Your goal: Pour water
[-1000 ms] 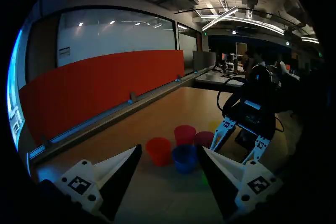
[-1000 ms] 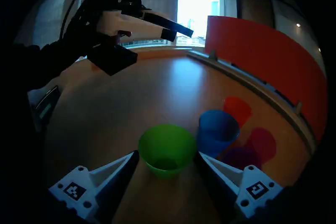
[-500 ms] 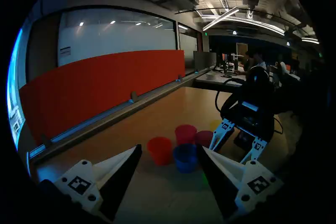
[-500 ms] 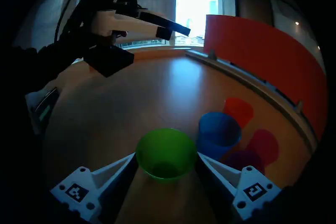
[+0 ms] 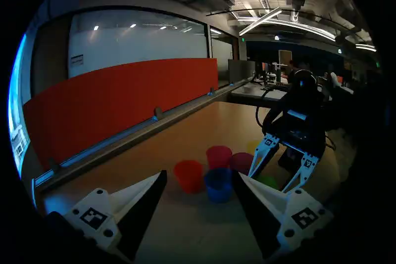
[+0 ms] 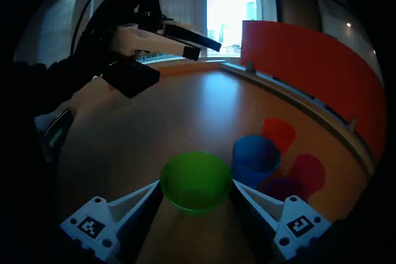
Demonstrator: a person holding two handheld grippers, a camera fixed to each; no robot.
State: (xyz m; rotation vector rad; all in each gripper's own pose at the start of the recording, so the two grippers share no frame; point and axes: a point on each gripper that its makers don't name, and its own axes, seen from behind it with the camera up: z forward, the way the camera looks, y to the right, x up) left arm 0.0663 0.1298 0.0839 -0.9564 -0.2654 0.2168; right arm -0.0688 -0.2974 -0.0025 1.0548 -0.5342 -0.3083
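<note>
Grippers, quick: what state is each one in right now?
Left gripper: open, holding nothing.
Right gripper: closed on the green cup.

**Two low cameras facing each other over one table**

Left gripper view: mounted on the left gripper point(image 5: 199, 177), low over the wooden table point(image 5: 208, 125), facing down its length toward the far office, with the red partition point(image 5: 119, 100) along the left. Close to the cups point(image 5: 218, 184), just past the fingertips. Farther off at right, the right gripper point(image 5: 269, 182), pointed back this way.

Right gripper view: very near, almost on top of the green cup point(image 6: 196, 187), facing the opposite way toward the bright window point(image 6: 230, 11). Partition here on the right, left gripper high at far left.

Shared: table, partition, cups.
</note>
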